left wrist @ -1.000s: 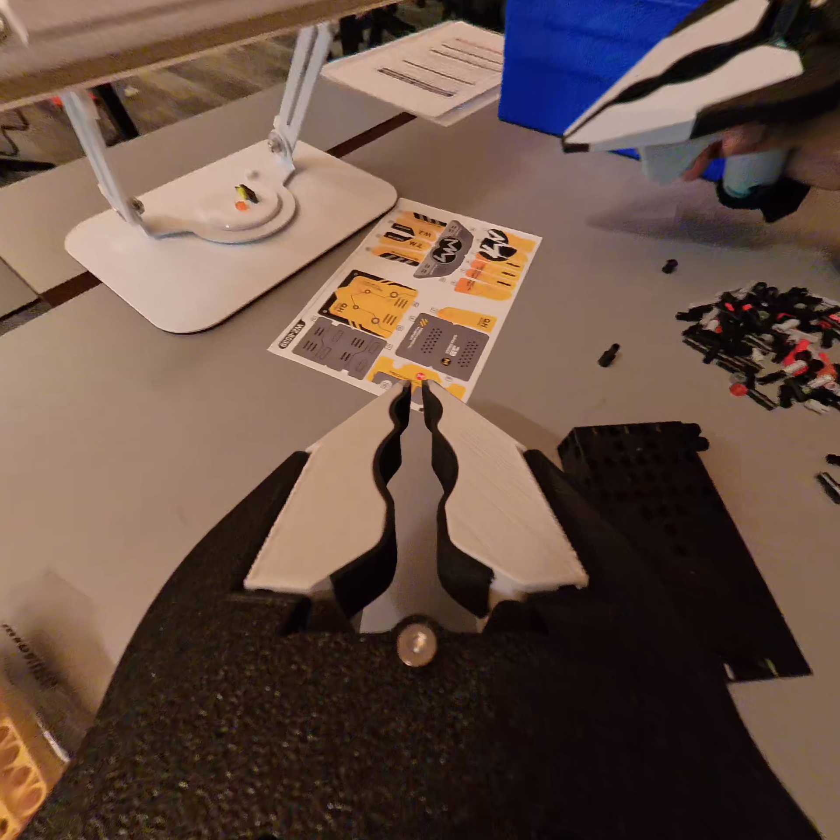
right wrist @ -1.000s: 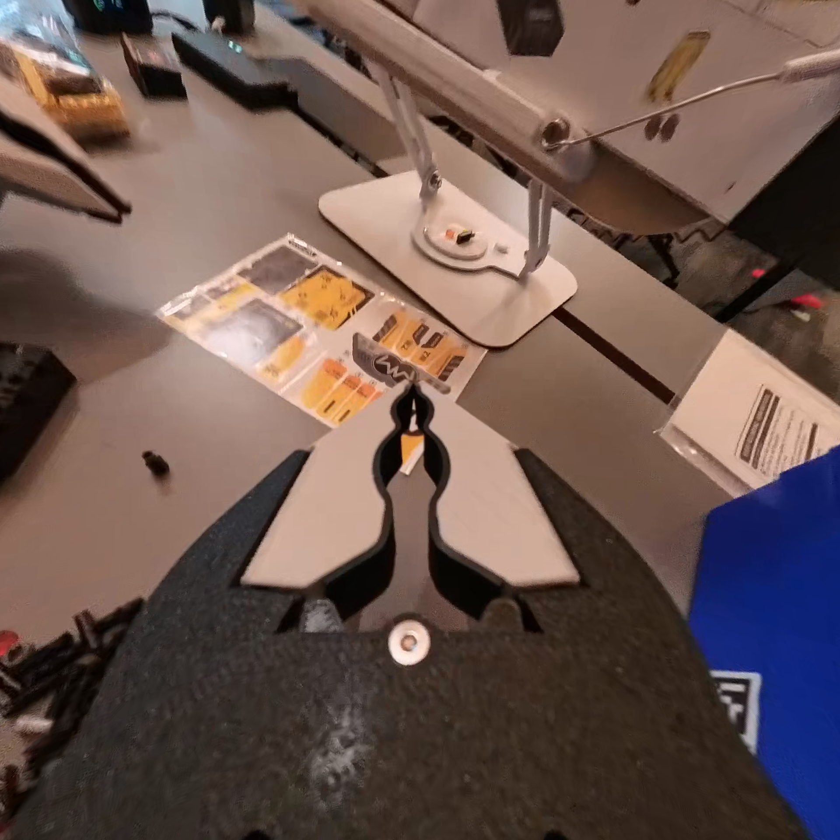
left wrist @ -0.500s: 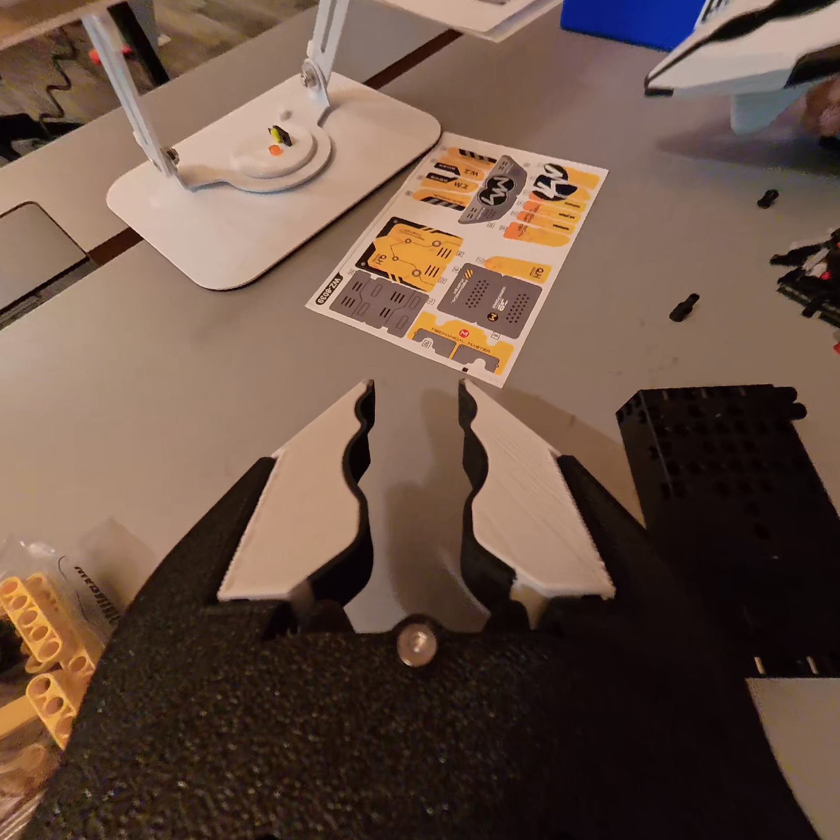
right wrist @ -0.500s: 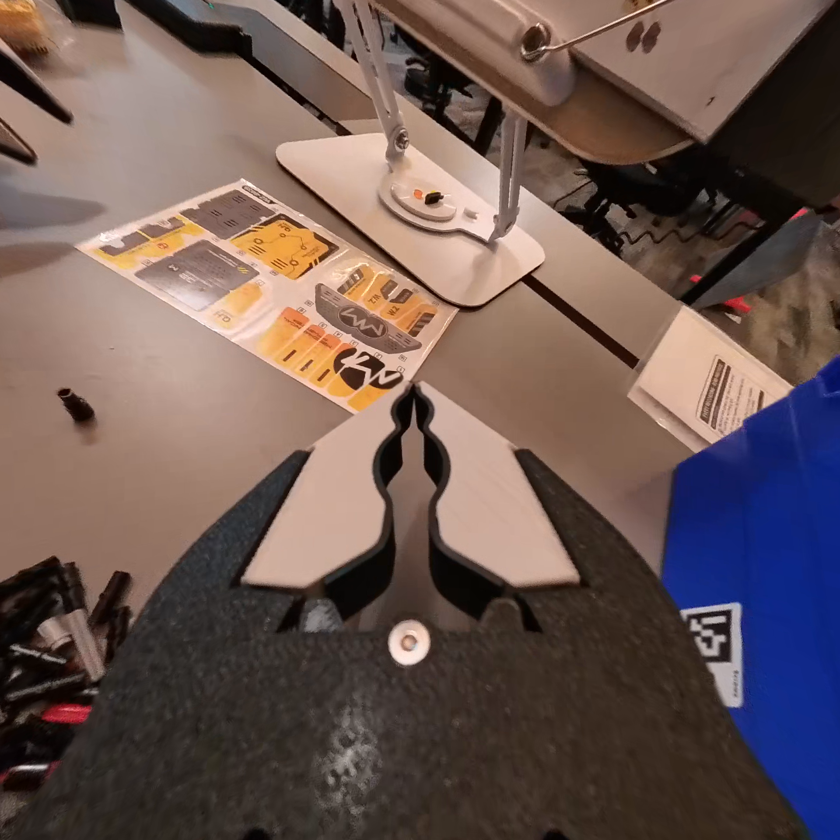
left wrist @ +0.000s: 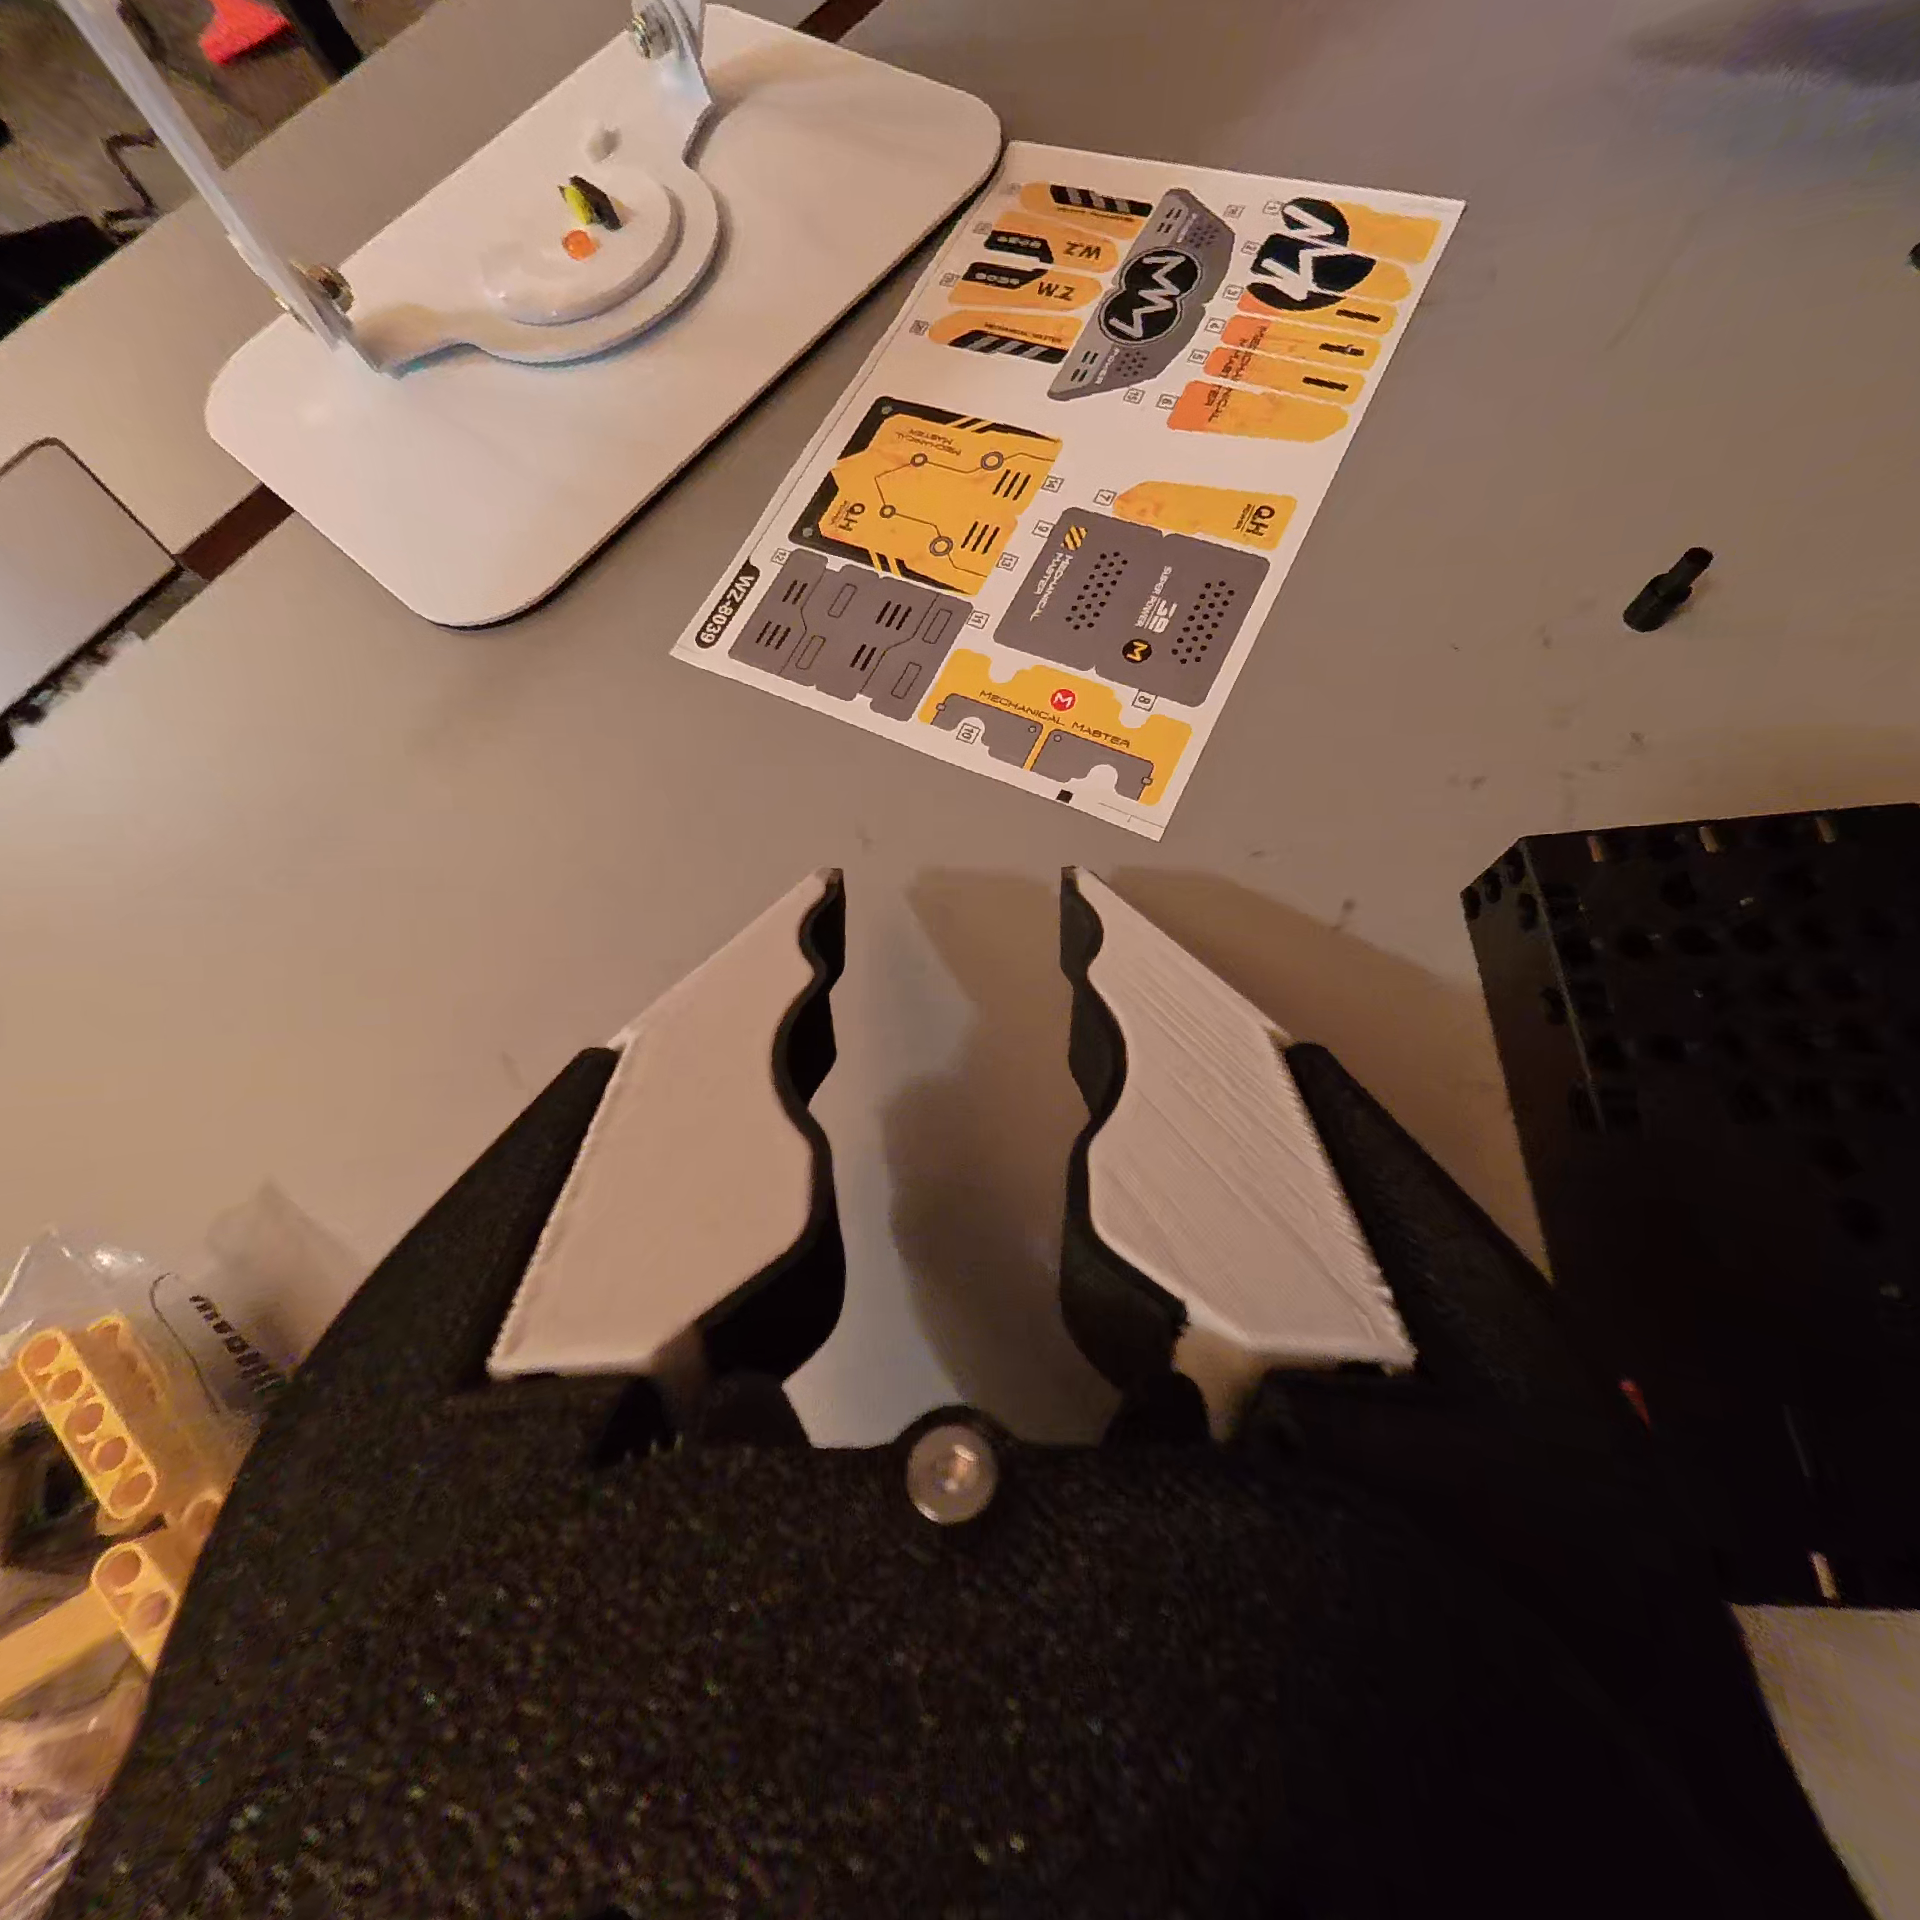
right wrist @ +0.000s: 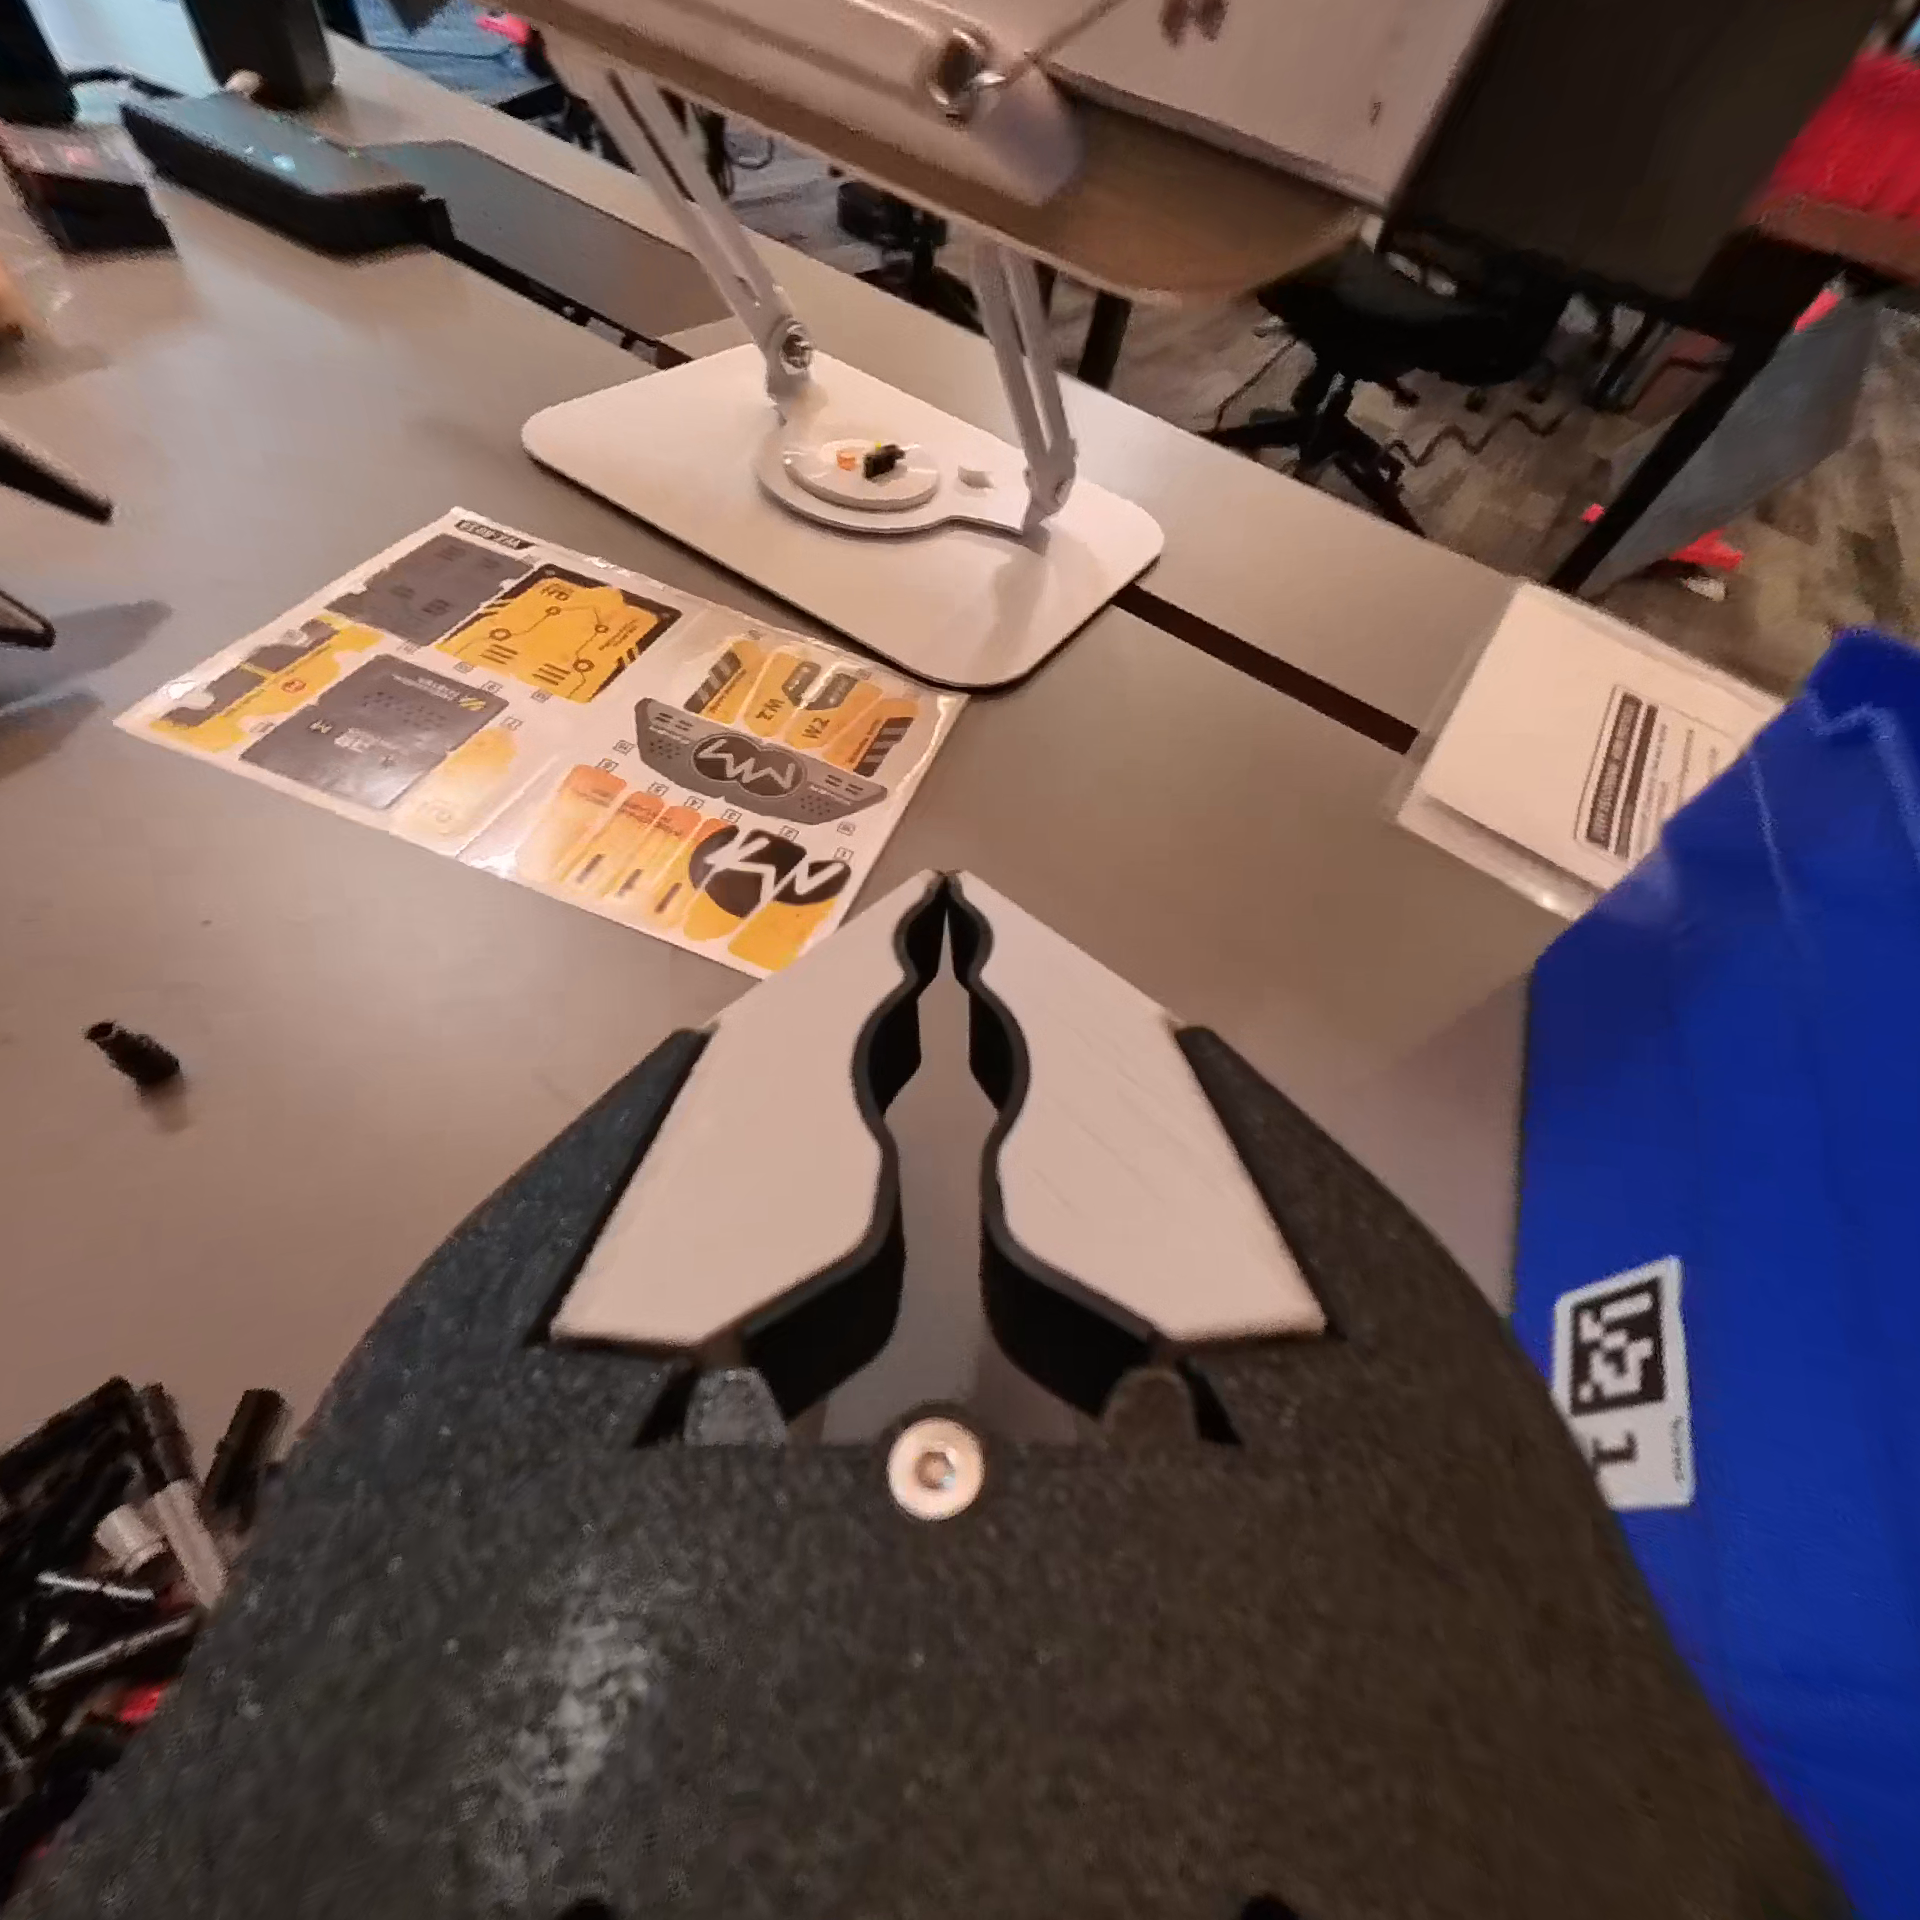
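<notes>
My left gripper (left wrist: 948, 883) is open and empty, hovering over the grey table just short of a yellow, grey and black sticker sheet (left wrist: 1081, 478). A black perforated block (left wrist: 1725, 1122) lies just to its right. My right gripper (right wrist: 948, 883) is shut and empty, its tips close to the near corner of the same sticker sheet (right wrist: 540, 727). A blue bin (right wrist: 1745, 1091) stands right beside it. The tips of the left gripper show at the left edge of the right wrist view (right wrist: 31, 551).
A white stand base (left wrist: 582, 332) with slanted legs sits beyond the sheet, also in the right wrist view (right wrist: 862, 520). A lone black pin (left wrist: 1668, 590) lies right. A bag of yellow beams (left wrist: 94, 1455) lies lower left. A pile of black pins (right wrist: 94, 1558) and a white paper (right wrist: 1590, 738) are nearby. The grippers' ends are close to 25 cm from one another. From my left tips it is roughly 10 cm to the black perforated block (left wrist: 1725, 1122); from my right, 25 cm.
My left gripper has opened and drawn back toward me from the sticker sheet. My right gripper stayed shut and pulled back and right, off the sheet, nearer the blue bin.
</notes>
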The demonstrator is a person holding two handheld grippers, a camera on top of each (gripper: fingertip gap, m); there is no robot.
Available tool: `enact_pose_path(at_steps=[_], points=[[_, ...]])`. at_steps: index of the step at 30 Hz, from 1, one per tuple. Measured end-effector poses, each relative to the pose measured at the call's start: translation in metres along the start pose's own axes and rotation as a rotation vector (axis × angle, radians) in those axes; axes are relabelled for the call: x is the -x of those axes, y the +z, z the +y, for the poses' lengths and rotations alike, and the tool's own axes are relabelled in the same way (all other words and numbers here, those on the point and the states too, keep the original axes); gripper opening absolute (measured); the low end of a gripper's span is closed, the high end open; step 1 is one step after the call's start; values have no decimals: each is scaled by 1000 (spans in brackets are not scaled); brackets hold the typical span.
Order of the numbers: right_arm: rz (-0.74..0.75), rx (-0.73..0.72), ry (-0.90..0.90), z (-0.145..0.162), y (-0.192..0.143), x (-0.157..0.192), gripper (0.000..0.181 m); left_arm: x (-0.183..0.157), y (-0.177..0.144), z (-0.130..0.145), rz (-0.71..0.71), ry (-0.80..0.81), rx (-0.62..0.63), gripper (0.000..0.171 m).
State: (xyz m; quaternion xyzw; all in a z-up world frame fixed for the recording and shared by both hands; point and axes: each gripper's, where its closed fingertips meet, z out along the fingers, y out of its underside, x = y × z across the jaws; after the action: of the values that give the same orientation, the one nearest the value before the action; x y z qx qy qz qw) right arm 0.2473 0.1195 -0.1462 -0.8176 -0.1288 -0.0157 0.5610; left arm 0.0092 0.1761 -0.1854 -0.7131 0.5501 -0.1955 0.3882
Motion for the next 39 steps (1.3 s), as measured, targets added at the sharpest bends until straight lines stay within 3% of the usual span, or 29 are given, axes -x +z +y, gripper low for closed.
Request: enact_pose_path(at_steps=[4, 9, 17, 39], points=[[-59, 63, 139, 10, 2, -1, 0, 1, 1, 1, 43, -56, 9, 41], [-65, 39, 211, 8, -1, -7, 1, -1, 1, 2, 88, -87, 13, 41], [-86, 74, 161, 12, 2, 1, 17, -2, 6, 8, 89, -79, 62, 41], [-127, 89, 168, 14, 4, 5, 21, -2, 8, 10, 105, -111, 82, 40]])
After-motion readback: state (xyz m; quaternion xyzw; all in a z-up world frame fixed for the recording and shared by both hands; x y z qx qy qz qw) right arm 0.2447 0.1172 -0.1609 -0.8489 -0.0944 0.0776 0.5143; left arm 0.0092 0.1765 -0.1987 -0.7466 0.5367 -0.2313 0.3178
